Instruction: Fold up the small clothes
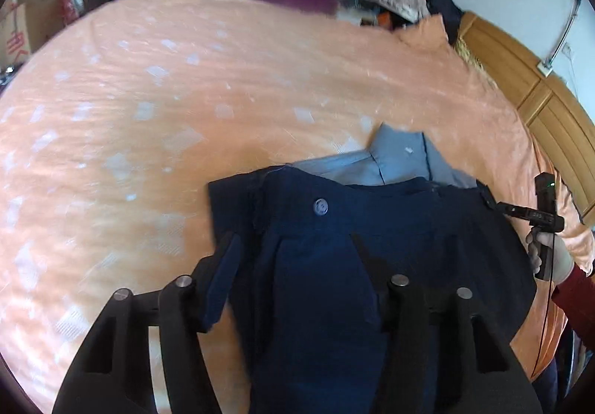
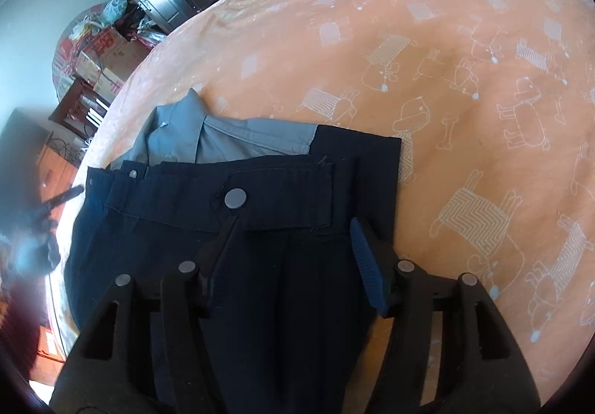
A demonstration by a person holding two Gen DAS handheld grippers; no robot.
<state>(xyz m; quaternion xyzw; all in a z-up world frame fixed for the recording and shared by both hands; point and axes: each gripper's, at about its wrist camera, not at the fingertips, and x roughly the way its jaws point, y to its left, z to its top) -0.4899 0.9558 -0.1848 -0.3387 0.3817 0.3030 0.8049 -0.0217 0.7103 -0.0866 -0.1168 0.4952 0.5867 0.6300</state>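
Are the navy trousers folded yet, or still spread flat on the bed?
Partly folded. The trousers lie with a flap doubled over near the waistband, atop a grey shirt. Lower legs are hidden.

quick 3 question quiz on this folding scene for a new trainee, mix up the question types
1. True or false: the navy shorts lie partly on top of the grey-blue shirt.
2. Which describes the jaws of the right gripper? A) open over the shorts, B) shut on the shirt collar, C) out of view.
3. Fill in: the clothes lie on an orange ____ printed with white dogs.

Key:
1. True: the shirt's collar and shoulder stick out past the waistband.
2. A.
3. Bedsheet. The left gripper also hangs open over the shorts, near the grey button.
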